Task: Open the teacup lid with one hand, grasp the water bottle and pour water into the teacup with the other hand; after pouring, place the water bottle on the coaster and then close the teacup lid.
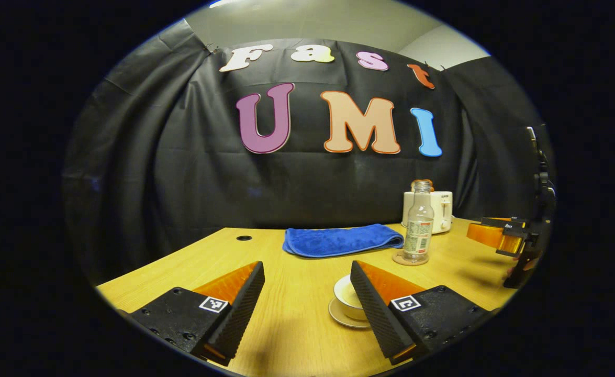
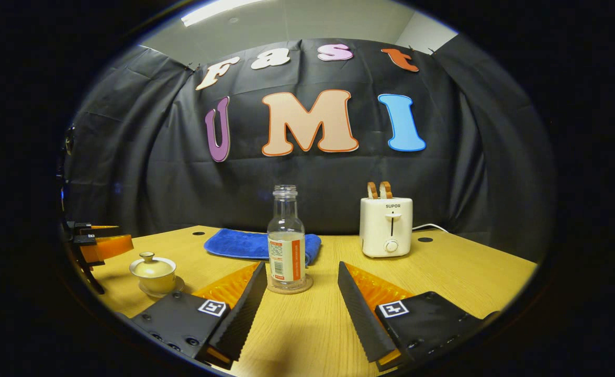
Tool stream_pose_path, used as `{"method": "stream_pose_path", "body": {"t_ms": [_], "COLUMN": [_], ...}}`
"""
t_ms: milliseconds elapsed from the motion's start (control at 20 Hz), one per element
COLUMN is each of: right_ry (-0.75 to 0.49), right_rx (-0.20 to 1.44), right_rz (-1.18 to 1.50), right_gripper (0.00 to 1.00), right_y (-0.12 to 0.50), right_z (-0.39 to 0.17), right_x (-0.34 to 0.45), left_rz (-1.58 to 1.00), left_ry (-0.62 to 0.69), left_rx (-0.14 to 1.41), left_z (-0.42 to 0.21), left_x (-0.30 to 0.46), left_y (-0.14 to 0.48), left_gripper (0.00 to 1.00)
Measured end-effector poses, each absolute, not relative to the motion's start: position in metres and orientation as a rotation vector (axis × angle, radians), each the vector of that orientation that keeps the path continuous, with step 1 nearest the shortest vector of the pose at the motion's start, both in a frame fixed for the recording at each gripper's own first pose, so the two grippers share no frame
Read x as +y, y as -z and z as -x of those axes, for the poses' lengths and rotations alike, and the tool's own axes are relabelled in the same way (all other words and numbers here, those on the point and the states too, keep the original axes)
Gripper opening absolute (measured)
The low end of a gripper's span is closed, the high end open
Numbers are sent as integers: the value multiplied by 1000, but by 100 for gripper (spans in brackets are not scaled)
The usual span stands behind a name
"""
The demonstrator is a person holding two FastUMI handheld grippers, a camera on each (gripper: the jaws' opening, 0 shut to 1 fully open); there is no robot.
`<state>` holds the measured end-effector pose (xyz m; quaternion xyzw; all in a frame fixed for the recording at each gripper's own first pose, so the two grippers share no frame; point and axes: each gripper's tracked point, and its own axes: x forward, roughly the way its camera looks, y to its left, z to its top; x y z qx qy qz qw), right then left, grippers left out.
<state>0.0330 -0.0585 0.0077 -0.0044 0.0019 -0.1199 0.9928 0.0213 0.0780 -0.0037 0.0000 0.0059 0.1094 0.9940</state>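
Observation:
A clear, uncapped water bottle [image 2: 286, 241] stands upright on a round coaster [image 2: 289, 287], just beyond my right gripper [image 2: 302, 267], which is open and holds nothing. To the left, a pale teacup [image 2: 153, 272] with its lid [image 2: 152, 264] on rests on a saucer. In the left gripper view the teacup [image 1: 346, 293] sits low and close, half hidden behind one finger of my left gripper [image 1: 307, 267], which is also open and holds nothing. The bottle [image 1: 418, 222] stands farther back on its coaster [image 1: 411, 258].
A folded blue towel [image 1: 341, 240] lies at the back of the wooden table [image 1: 297, 314]. A white toaster [image 2: 387, 226] stands at the back right with its cord behind it. The other gripper [image 1: 506, 235] hovers at the right edge of the left gripper view.

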Motion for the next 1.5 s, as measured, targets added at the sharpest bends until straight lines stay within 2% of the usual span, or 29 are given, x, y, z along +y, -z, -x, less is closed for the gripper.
{"method": "stream_pose_path", "body": {"t_ms": [200,300,400,450,750,800,1500], "right_ry": [274,288,287,287,273,272,280], "right_rx": [2,-3,-2,-1,-1,-1,-2], "right_rz": [10,11,12,11,10,11,11], "right_gripper": [89,89,89,83,83,89,89], "right_y": [-9,-10,-9,-10,-10,-10,-10], "right_z": [-28,-27,-26,-26,-26,-26,-18], "right_x": [-64,-66,-66,-66,-64,-63,-67], "left_rz": [-6,-5,-5,-5,-4,-4,-4], "left_ry": [-381,-419,-410,-408,-408,-407,-393], "left_rx": [10,14,12,12,9,9,7], "left_z": [-8,-6,-6,-7,-7,-7,-10], "left_x": [112,118,114,114,115,114,112], "left_y": [3,4,4,4,3,4,4], "left_gripper": [97,96,95,94,94,94,94]}}
